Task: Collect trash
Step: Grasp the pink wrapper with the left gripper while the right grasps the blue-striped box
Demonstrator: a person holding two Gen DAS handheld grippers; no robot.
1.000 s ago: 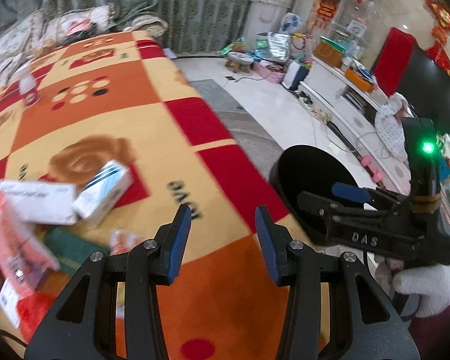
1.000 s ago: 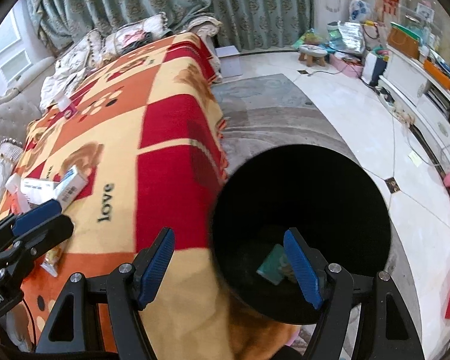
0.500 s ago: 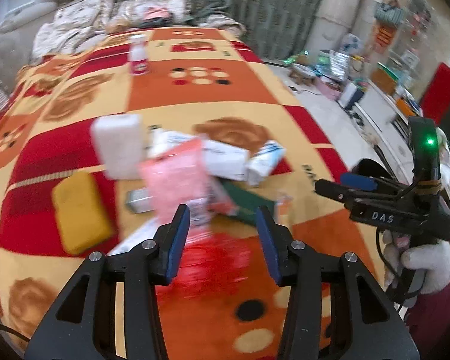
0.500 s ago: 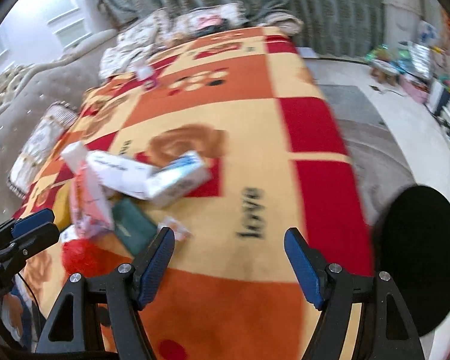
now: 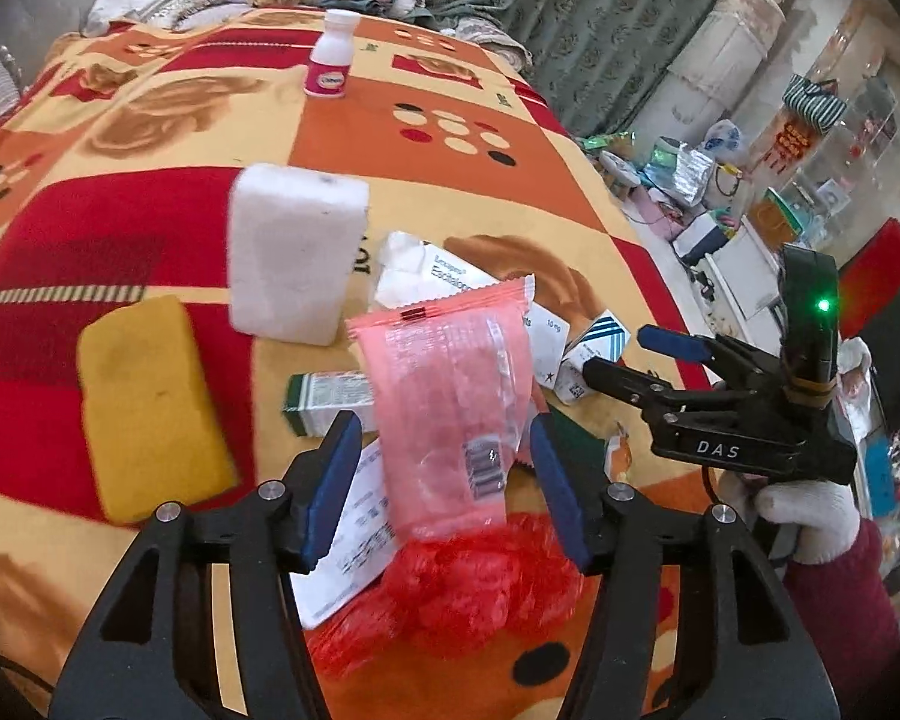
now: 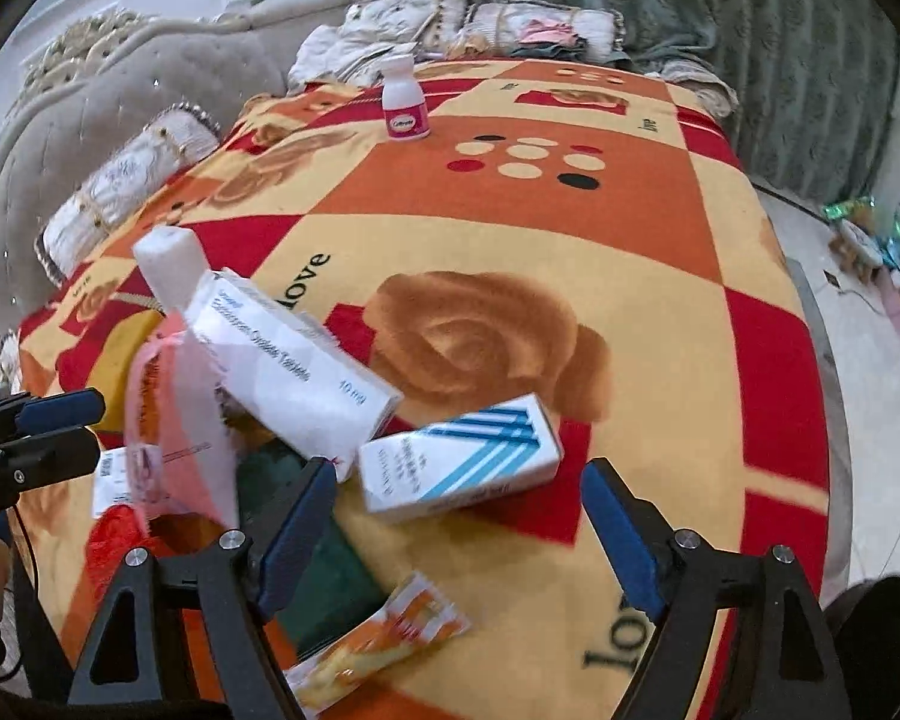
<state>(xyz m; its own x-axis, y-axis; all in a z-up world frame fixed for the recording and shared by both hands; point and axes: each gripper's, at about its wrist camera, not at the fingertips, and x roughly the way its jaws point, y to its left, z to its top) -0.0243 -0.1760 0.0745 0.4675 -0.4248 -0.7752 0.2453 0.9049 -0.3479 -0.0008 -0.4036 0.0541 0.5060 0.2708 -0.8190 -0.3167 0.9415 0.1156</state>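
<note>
As both jaws widen over patterned blanket (image 6: 570, 228) on bed, pickup step begins. Left hand-held gripper (image 5: 444, 474) spreading, straddling pink plastic wrapper (image 5: 450, 384), pads not yet pressing. Right hand-held gripper (image 6: 462, 528) spreading too, nothing pinched, blue-striped carton (image 6: 459, 459) lying just ahead between its fingers. White medicine box (image 6: 294, 372) leans on heap beside; red mesh bag (image 5: 468, 588) below wrapper. Next move likely: lower, centre on item, close. Thin wrapper may slip.
</note>
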